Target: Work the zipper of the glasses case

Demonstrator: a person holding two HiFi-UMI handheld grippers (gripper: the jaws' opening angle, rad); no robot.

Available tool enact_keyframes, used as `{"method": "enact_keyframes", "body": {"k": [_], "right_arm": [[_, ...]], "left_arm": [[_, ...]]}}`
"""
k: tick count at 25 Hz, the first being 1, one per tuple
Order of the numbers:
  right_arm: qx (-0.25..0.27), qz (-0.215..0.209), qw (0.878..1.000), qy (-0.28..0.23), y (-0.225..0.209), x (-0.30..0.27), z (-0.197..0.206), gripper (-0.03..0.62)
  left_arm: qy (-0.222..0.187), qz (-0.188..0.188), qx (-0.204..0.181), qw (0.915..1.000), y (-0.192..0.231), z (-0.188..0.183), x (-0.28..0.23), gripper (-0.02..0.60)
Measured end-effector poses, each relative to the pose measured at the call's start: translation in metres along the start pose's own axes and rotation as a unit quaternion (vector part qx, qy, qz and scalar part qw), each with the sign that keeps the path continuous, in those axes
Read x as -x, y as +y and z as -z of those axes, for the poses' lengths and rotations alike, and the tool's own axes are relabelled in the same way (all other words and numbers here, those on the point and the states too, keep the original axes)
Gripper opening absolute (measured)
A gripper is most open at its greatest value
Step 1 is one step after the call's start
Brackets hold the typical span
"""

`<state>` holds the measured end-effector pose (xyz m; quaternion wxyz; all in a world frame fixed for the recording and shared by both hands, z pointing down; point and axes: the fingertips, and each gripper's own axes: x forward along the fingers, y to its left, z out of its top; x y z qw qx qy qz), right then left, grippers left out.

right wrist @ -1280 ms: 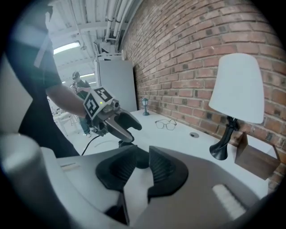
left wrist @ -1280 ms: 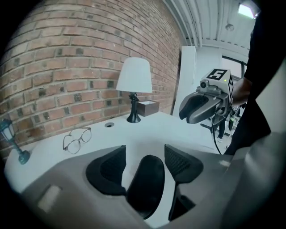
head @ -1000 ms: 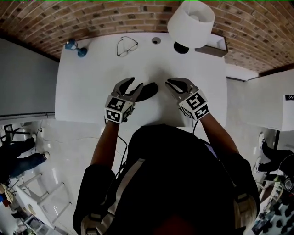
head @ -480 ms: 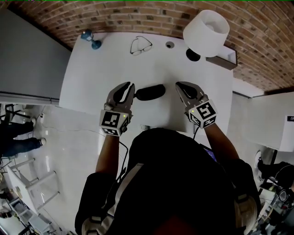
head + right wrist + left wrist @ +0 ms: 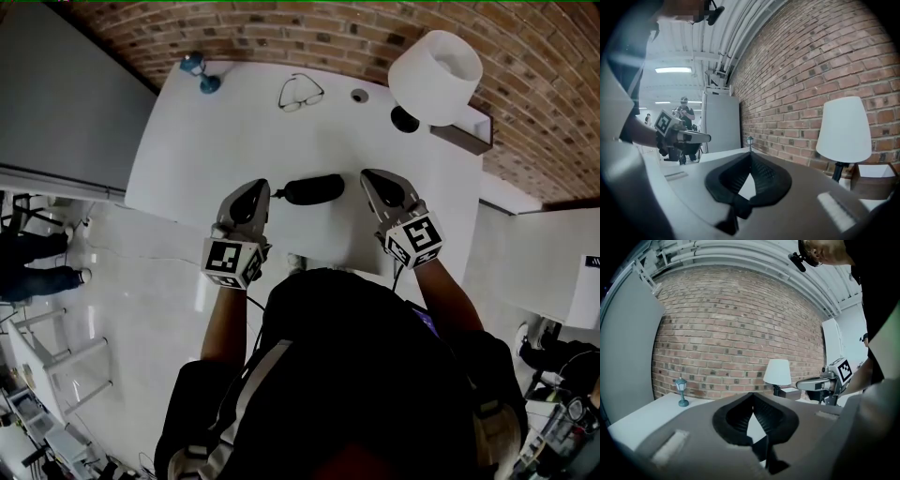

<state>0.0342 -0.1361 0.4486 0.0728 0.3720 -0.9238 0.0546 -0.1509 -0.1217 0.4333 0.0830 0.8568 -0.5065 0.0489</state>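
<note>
Over the last second the left gripper (image 5: 260, 189) and right gripper (image 5: 371, 178) have both closed on nothing, flanking the glasses case (image 5: 314, 188) at mid-frame. Neither holds the zipper pull, so the zipper work seems to be paused or finished.

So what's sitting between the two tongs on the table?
The black glasses case lies on the white table between the left tongs and the right tongs. The head view shows it.

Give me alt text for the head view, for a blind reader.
Seen from above, the left gripper and right gripper, both shut, flank a dark glasses case on a white table; spectacles and a lamp sit beyond.
</note>
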Motion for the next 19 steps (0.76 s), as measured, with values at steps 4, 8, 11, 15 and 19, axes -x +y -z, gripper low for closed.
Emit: {"method": "enact_keyframes", "body": {"k": [4,8,11,15,19], "right_arm": [[-0.007,-0.002,1.000,-0.003,0.002,-0.002,0.000,0.003],[-0.011,0.000,1.000,-0.003,0.001,-0.004,0.002,0.003],[-0.011,0.000,1.000,-0.002,0.000,-0.008,0.002,0.003],[-0.008,0.000,1.000,-0.002,-0.001,-0.013,0.001,0.003],[-0.001,-0.003,1.000,-0.001,-0.001,-0.016,0.001,0.003]], "left_arm": [[0.005,0.005,0.000,1.0000,-0.002,0.003,-0.002,0.008],[0.004,0.010,0.003,0.9999,-0.001,0.004,-0.005,0.008],[0.006,0.014,0.005,0.9999,0.000,0.005,-0.009,0.008],[0.006,0.018,0.003,0.9998,0.003,0.006,-0.014,0.008],[0.005,0.019,0.006,0.9998,0.007,0.004,-0.016,0.008]]}}
